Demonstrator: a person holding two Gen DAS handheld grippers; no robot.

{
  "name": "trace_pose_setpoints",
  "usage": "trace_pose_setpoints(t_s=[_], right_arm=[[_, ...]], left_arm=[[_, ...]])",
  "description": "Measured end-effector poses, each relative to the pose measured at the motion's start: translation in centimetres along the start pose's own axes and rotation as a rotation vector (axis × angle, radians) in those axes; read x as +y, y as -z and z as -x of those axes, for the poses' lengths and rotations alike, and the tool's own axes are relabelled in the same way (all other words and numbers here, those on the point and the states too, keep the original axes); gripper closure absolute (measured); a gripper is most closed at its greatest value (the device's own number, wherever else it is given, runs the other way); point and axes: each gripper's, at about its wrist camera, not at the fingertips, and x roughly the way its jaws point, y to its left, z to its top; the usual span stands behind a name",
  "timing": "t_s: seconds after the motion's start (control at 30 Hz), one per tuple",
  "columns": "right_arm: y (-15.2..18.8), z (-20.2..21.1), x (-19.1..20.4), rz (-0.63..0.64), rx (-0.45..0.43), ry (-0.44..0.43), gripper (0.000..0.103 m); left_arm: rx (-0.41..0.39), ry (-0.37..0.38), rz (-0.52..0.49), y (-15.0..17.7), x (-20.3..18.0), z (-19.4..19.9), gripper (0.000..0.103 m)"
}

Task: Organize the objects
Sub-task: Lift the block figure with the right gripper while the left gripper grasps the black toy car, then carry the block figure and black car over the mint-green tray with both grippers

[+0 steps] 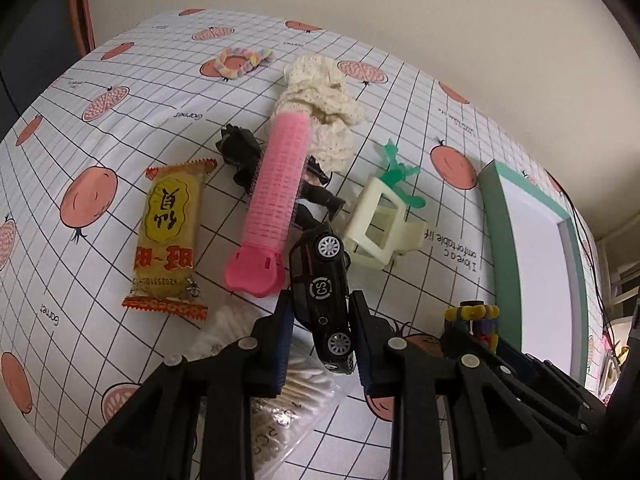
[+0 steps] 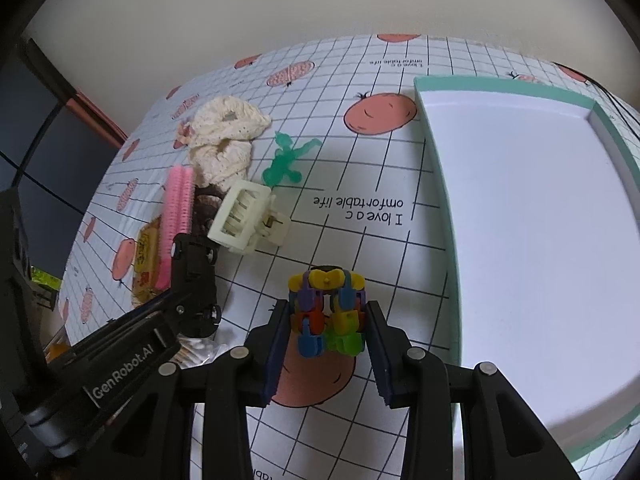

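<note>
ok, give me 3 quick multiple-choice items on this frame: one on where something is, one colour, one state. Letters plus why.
1. Where is the black toy car?
A. Between the left gripper's fingers
B. Inside the tray
C. On top of the snack packet

2. What colour is the rim of the tray?
A. Red
B. Green
C. Yellow

3. What does the tray hold?
A. The hair claw
B. The hair roller
C. Nothing visible

Answers:
1. A, the car sits between the two fingers in the left wrist view.
2. B, a green edge runs around the white inside.
3. C, its white floor shows bare; the cream hair claw and pink hair roller lie on the tablecloth.
</note>
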Motion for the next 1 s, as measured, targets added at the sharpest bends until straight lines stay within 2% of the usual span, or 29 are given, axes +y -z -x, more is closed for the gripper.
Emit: trace_pose_setpoints(t_s=[0.3, 0.77, 1.0], right_arm=[[-0.2, 2.4, -0.4, 0.012, -0.063, -0.011, 0.063], [0.1, 4.7, -1.7, 0.023, -0.104, 0.001, 0.064], [0.2, 6.2, -3.1, 0.007, -0.133, -0.006, 0.064]], left_arm=[[-0.036, 0.011, 0.009, -0.1, -0.6, 1.3, 0.074], [-0.038, 0.024, 0.062, 1.4, -0.5, 2.3, 0.074], [-0.051, 0.022, 0.046, 1.5, -1.5, 2.3, 0.074]])
